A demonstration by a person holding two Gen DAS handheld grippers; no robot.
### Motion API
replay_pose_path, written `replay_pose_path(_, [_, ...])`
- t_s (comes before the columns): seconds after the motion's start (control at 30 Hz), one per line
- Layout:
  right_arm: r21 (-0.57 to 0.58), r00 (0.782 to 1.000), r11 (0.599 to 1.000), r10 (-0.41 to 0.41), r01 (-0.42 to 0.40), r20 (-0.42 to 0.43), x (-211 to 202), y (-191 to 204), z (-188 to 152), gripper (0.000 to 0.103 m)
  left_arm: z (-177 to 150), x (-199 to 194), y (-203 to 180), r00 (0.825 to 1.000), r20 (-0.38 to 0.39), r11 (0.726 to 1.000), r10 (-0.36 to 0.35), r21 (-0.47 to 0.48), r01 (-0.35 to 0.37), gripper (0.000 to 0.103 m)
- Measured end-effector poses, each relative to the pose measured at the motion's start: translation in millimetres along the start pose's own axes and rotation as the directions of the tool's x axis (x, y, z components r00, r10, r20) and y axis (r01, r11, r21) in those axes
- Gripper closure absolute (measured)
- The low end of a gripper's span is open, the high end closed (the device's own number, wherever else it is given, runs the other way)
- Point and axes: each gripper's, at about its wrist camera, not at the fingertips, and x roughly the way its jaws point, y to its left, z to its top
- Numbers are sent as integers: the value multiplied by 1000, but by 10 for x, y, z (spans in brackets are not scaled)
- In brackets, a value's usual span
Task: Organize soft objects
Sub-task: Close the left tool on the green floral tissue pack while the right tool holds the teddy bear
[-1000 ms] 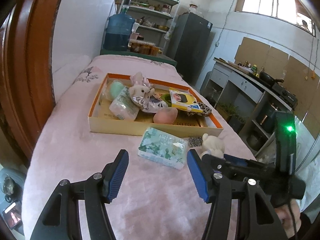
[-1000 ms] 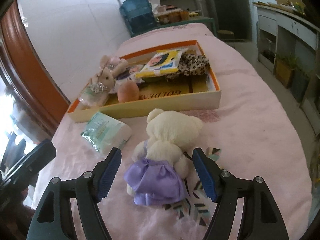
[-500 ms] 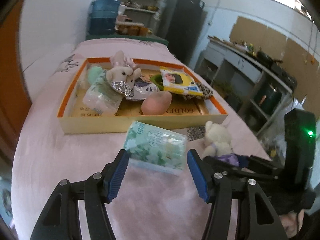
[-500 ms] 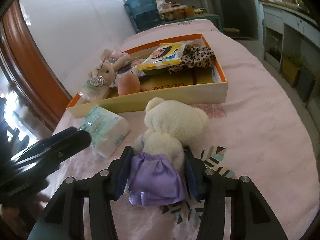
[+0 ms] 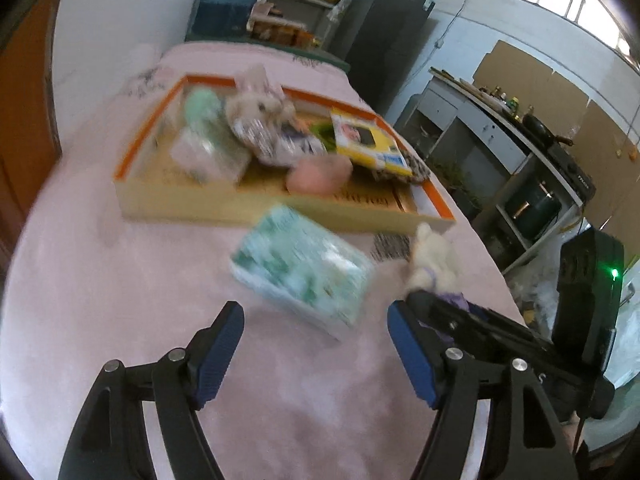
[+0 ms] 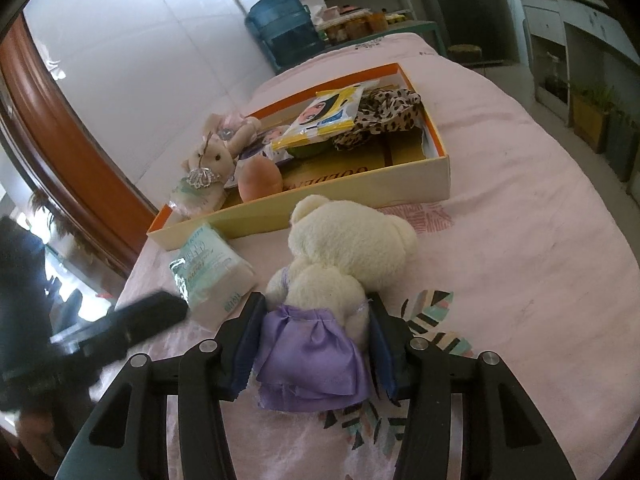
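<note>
My right gripper (image 6: 316, 340) is shut on the cream teddy bear (image 6: 340, 256) in a purple dress, gripping its body on the pink cloth. The bear also shows in the left wrist view (image 5: 434, 256). My left gripper (image 5: 316, 350) is open and empty, its jaws wide apart just short of the green-and-white tissue pack (image 5: 302, 270), which lies in front of the orange-rimmed box (image 5: 224, 204). The pack also shows in the right wrist view (image 6: 210, 268). The box (image 6: 360, 188) holds a plush rabbit (image 6: 212, 164), a pink egg-shaped toy (image 6: 258, 178), a yellow packet (image 6: 328, 114) and a leopard-print cloth (image 6: 390, 114).
A pink cloth (image 6: 520, 240) covers the table. A wooden frame (image 6: 52, 120) stands at the left. A blue water jug (image 6: 286, 30), shelves and a dark fridge (image 5: 380, 36) stand beyond the table. A kitchen counter (image 5: 520, 136) runs along the right.
My right gripper has shut on the teddy bear's body. My left gripper has moved closer to the tissue pack and stays open.
</note>
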Motion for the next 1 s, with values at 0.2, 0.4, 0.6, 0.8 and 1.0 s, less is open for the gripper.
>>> replay_pose_path(0.2, [16,1000,1000,19,-19,4,-11,-33,-6,52,-46,146,-103,1000,-7,1000,0,-27,0,29])
replay_pose_path(0.4, [31,999,999,33,-33,7,-14,-57,-7,52,59,234,-121,999,-43,999,33,12,-32,27])
replay_pose_path(0.6, [35,999,999,38,-38,8,-12,-57,-8,52,55,183,11,991,-67,992,115,66,-111,26])
replay_pose_path(0.8, [36,999,999,40,-40,8,-8,-60,-8,52,30,-24,208,981,-63,980,182,86,-177,25])
replay_pose_path(1.0, [33,999,999,37,-37,8,-7,-53,-6,52,28,-350,432,966,-19,965,260,36,-259,27])
